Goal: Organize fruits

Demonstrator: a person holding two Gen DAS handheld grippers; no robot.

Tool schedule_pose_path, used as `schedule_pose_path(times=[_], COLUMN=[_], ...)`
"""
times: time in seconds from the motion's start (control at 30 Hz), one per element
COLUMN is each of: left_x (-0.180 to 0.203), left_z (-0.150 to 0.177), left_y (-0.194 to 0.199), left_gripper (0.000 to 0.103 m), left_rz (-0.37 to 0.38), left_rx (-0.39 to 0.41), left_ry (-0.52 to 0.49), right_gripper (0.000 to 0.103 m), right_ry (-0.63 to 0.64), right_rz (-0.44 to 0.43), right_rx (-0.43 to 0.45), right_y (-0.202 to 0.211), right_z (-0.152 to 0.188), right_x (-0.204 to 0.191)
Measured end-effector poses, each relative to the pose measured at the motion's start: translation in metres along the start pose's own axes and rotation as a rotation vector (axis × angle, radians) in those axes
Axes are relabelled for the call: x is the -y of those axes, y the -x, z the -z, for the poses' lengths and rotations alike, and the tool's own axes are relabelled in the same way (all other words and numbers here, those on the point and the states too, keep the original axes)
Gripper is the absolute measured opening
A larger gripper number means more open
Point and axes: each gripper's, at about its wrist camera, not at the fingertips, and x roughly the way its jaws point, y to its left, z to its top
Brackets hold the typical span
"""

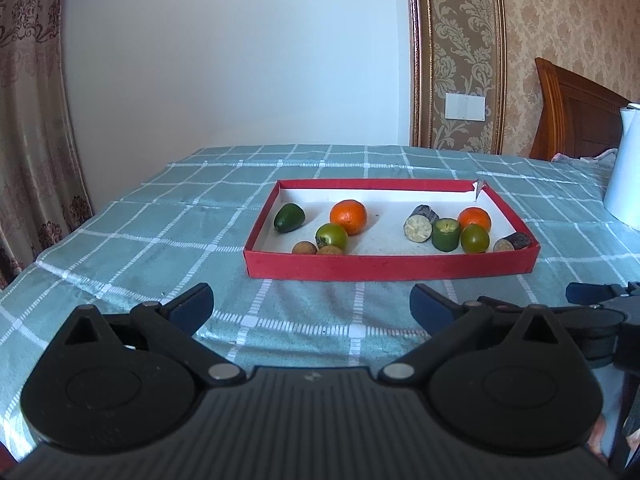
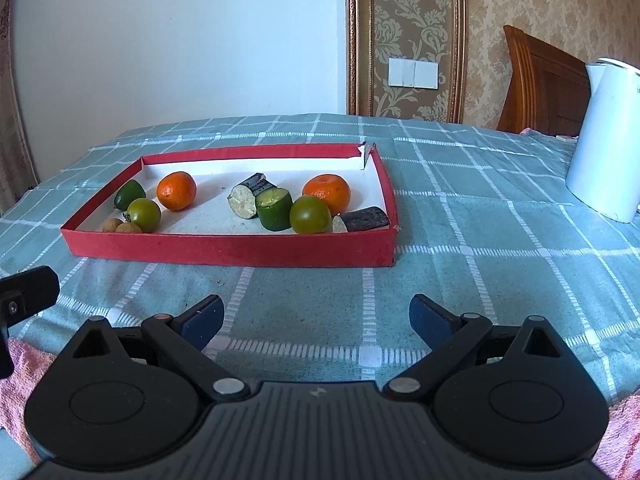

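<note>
A flat red tray [image 1: 392, 267] with low walls and a white inside sits on a blue-green checked cloth [image 1: 160, 240]. There is a wide strip of bare cloth between the tray's near wall and both claws. The left gripper [image 1: 311, 306] is wide open and holds nothing. The right gripper [image 2: 316, 316] is wide open too, with nothing in it. Both hang low over the cloth, well apart from the tray. All the fruits lie inside the tray. On its left side are a dark green fruit [image 1: 289, 218] with a pointy end, a round orange [image 1: 348, 216], a shiny green round fruit [image 1: 331, 236] and two small brown balls [image 1: 304, 247] partly hidden behind the near wall. The middle of the tray is bare white. On its right side are a dark, rough stick piece [image 2: 248, 194] with a pale cut end, a short green cut piece [image 2: 274, 208], a second orange [image 2: 327, 193], a second green round fruit [image 2: 310, 214] and another dark stick piece [image 2: 362, 219] by the right wall. The tray's far right corner [image 2: 366, 152] looks torn. A smooth white kettle [image 2: 606, 136] stands on the cloth off to the right, cut off at the picture's edge. In the left view, a bit of the right claw shows at the right edge.
</note>
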Motion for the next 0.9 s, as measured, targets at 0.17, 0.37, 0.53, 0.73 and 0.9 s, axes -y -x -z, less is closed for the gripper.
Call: schedule_pose_path(times=[0.17,0.37,0.53,0.73,0.9], left_x=[0.0000,0.0009,0.0008,0.0002,0.0000], left_z=[0.0002,0.0000,-0.0005,-0.0005,0.0003], left_y=[0.0031,0.0052,0.0064,0.0061,0.0047], left_gripper=[0.103,0.103,0.103,0.103,0.103], left_rz=[0.009,0.018,0.030,0.036,0.022], left_rx=[0.009,0.006,0.004,0.001,0.007], left_ry=[-0.002,-0.007,-0.003,0.008,0.005], right_gripper=[0.100,0.100,0.100,0.100,0.100], right_ry=[0.007,0.005,0.009,0.015,0.022], right_rz=[-0.001,-0.001,-0.005,-0.007,-0.011], right_rx=[-0.005,-0.006,-0.012,-0.010,-0.015], right_y=[-0.0006,-0.0009,-0.0022,-0.0020,-0.0019], right_z=[0.0009,0.0007,0.0007,0.0007,0.0002], right_x=[-0.0016,-0.0023,-0.0033,-0.0048,-0.0062])
